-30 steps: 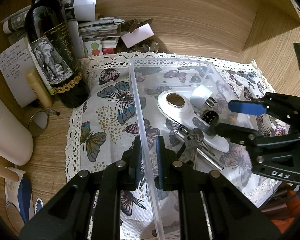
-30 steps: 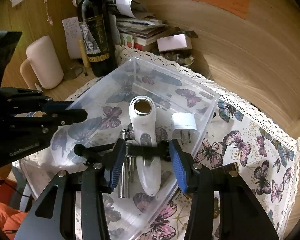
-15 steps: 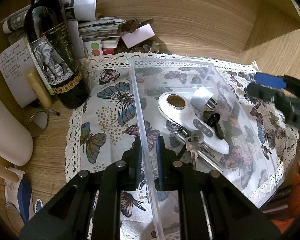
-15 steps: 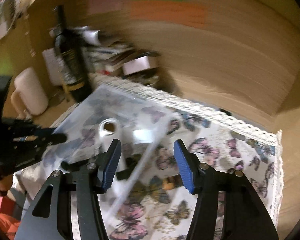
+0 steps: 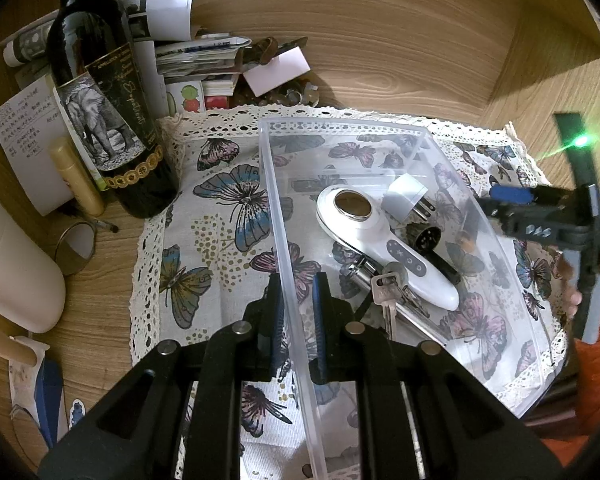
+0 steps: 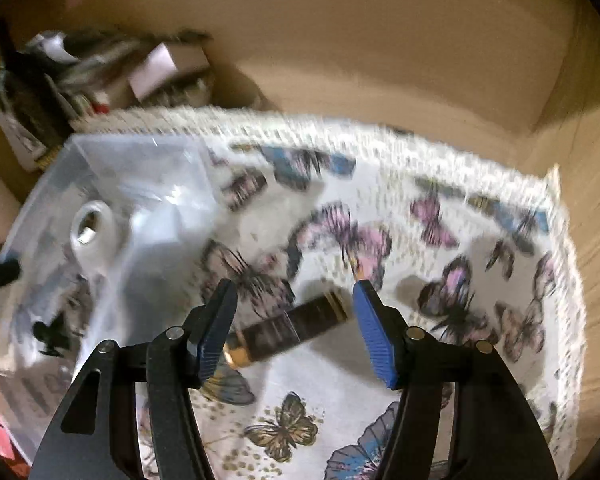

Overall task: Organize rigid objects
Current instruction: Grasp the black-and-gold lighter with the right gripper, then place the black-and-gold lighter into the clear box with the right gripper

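While the left gripper (image 5: 296,320) is clamped on the near left wall of the clear plastic bin (image 5: 380,130), the right gripper (image 6: 294,328) has its jaws wide apart and holds nothing. It hangs over the butterfly tablecloth (image 6: 440,264), on the cloth's part just right of the bin. Between its fingers, on the cloth, lies a dark tube with gold ends (image 6: 288,330); I think it is a lipstick, but the right view is blurred, so I cannot be sure.

My judgement is that this tube is the next thing to pick. To do it well, the gripper should come down with the tube centred and lying across the gap, so the pads (image 6: 374,340) close on its long dark sides and not on the smooth gold caps, where it could slip or roll. The left gripper should hold the bin steady so it does not slide on the cloth.

Inside the bin I count one white handheld device (image 5: 376,244) with a round metal head, one white plug adapter (image 5: 406,196), one black round part (image 5: 428,240) beside it, and one bunch of keys (image 5: 386,288) near the device's handle. Outside the bin, on the cloth, is one tube. At the far left corner of the table stands one wine bottle (image 5: 100,112).
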Demonstrator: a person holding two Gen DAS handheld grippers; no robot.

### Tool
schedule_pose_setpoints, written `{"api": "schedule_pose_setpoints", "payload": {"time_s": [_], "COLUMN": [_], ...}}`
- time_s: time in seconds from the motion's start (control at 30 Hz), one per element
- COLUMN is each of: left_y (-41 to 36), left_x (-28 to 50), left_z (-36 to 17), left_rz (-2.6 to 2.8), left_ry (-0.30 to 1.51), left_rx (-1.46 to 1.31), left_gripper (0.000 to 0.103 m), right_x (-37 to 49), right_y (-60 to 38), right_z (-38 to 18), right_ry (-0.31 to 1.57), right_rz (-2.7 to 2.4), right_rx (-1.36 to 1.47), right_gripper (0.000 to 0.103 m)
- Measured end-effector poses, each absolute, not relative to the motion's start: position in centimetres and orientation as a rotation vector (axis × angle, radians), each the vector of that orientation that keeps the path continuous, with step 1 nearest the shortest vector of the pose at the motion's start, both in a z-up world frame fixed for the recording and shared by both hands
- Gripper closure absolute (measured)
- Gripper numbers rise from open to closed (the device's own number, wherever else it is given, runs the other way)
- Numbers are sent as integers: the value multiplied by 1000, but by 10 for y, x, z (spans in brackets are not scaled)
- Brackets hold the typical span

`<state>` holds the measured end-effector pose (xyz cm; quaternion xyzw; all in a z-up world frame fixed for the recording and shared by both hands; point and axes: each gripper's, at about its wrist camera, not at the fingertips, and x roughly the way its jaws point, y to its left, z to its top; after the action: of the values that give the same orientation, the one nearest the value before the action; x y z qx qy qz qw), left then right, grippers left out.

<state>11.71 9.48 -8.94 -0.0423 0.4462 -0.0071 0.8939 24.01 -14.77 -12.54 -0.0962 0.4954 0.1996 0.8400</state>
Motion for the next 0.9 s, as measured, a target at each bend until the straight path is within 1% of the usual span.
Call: {"api": "schedule_pose_setpoints", "payload": {"time_s": [0.1, 0.17, 0.23, 0.27, 0.3, 0.37, 0.4, 0.57, 0.9], "left_y": [95, 95, 94, 94, 95, 94, 94, 94, 95], "left_x": [117, 117, 118, 118, 118, 118, 118, 119, 119], "left_z": [-89, -89, -90, -90, -90, -90, -90, -90, -90], "left_rz": [-15, -15, -15, -15, -15, -15, -15, -16, -15], "left_ry": [926, 926, 926, 927, 927, 927, 926, 925, 926], "left_rx": [-89, -91, -91, -89, -91, -91, -91, -93, -93], "left_gripper": [90, 90, 90, 90, 90, 90, 90, 90, 90], "right_x": [245, 246, 244, 243, 241, 236, 234, 222, 188], "right_y": [-148, -145, -140, -137, -133, -128, -126, -128, -119], "right_z": [-144, -151, -153, -154, -154, -152, -151, -140, -60], "right_ry": [1118, 1138, 1116, 1106, 1098, 1088, 1083, 1045, 843], "right_rz": [435, 445, 436, 436, 440, 457, 459, 451, 520], "right_rx": [-175, -172, -187, -207, -222, -243, -254, -259, -253], "right_gripper": [45, 48, 50, 58, 63, 79, 81, 82, 82]}}
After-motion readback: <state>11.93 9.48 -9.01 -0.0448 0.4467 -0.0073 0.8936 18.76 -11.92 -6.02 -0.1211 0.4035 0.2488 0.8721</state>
